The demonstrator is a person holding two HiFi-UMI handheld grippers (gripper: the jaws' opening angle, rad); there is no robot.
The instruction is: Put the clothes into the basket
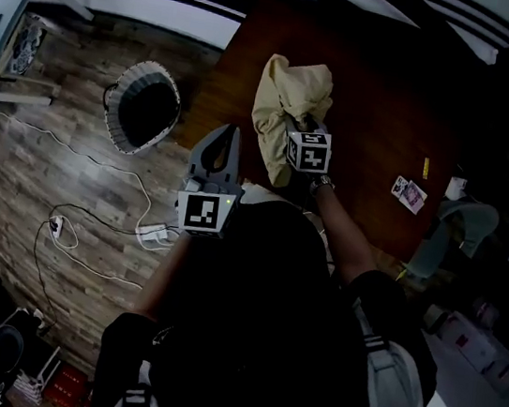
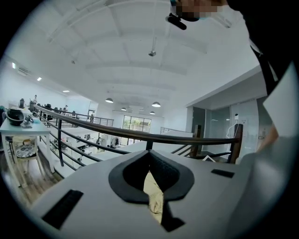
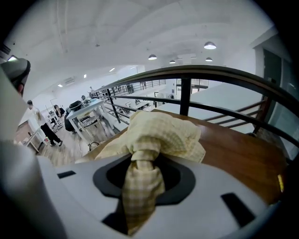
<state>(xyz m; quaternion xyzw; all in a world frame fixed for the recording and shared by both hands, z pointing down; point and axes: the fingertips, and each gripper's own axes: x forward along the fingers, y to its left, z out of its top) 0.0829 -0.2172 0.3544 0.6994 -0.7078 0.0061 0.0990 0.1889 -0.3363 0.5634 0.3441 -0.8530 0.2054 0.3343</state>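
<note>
Clamping a twisted fold of the pale yellow checked cloth (image 1: 285, 93), the right hand-held gripper (image 1: 297, 124) sits over the dark wooden desk (image 1: 380, 122). In the right gripper view the jaws of this hand-held gripper (image 3: 144, 172) are pressed in on a bunched neck of the cloth (image 3: 159, 133). A strip of fabric runs back between them toward the camera. The rest billows out just beyond the tips and hangs down to the desk (image 3: 243, 158). From the head view the cloth forms a crumpled heap near the desk's left part, and the marker cube rides just behind it.

The left hand-held gripper (image 1: 226, 137) is beside the desk's left edge, near the cloth but apart from it, pointing roughly level toward the railing (image 2: 140, 135). In the left gripper view the jaws of this hand-held gripper (image 2: 152, 179) are drawn together to a narrow slit. A pale yellow sliver shows in the slit; what it is cannot be told.

The basket (image 1: 117, 130), round with a pale rim and a dark inside, stands on the plank floor (image 1: 58, 121), well to the left of the desk and apart from both tools. A white cable (image 1: 135, 180) trails across the floor just beside it. A few small cards (image 1: 409, 194) lie toward the desk's right side.
</note>
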